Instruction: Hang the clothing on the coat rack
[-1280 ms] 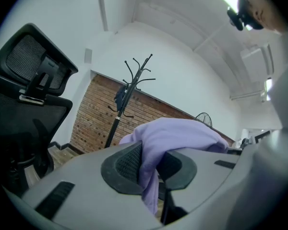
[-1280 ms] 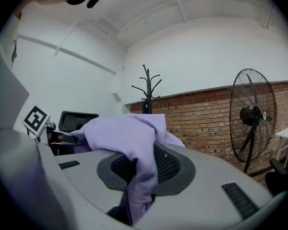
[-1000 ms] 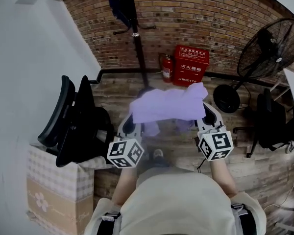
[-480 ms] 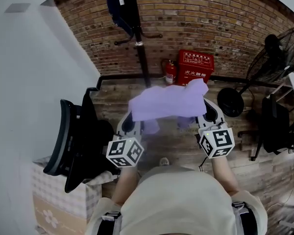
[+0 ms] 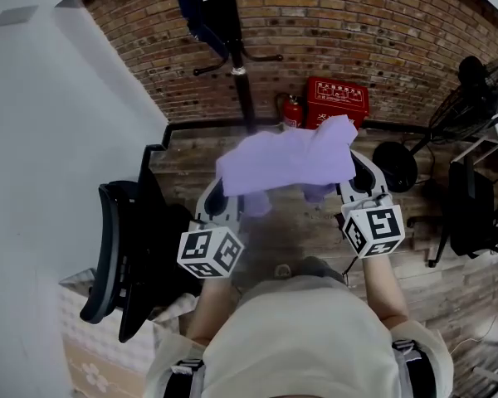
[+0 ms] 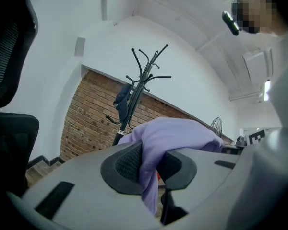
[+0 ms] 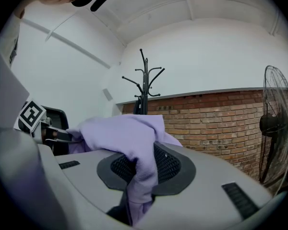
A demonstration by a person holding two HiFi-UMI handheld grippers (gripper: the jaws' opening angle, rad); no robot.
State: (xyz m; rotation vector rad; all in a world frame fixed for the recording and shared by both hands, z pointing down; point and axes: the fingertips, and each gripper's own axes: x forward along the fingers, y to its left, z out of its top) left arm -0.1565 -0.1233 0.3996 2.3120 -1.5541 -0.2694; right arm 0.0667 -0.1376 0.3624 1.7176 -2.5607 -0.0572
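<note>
since a second ago the lilac garment and both grippers have been carried nearer to the coat rack, while the black office chair has slipped back along the left and the fan has been pushed toward the right edge of the head view. the garment is held stretched between the two grippers, off the floor, short of the rack's pole and not touching it. the left gripper is seen nearly closed, its dark ribbed pads pinched on a fold of the lilac cloth that hangs down between them. the right gripper is likewise clamped on the other end of the cloth, the narrow gap being filled by fabric. the rack is stood at the far edge of the wooden floor, against the brick wall, with a dark blue item hung on it. a red box is set at the foot of the wall, just right of the rack
</note>
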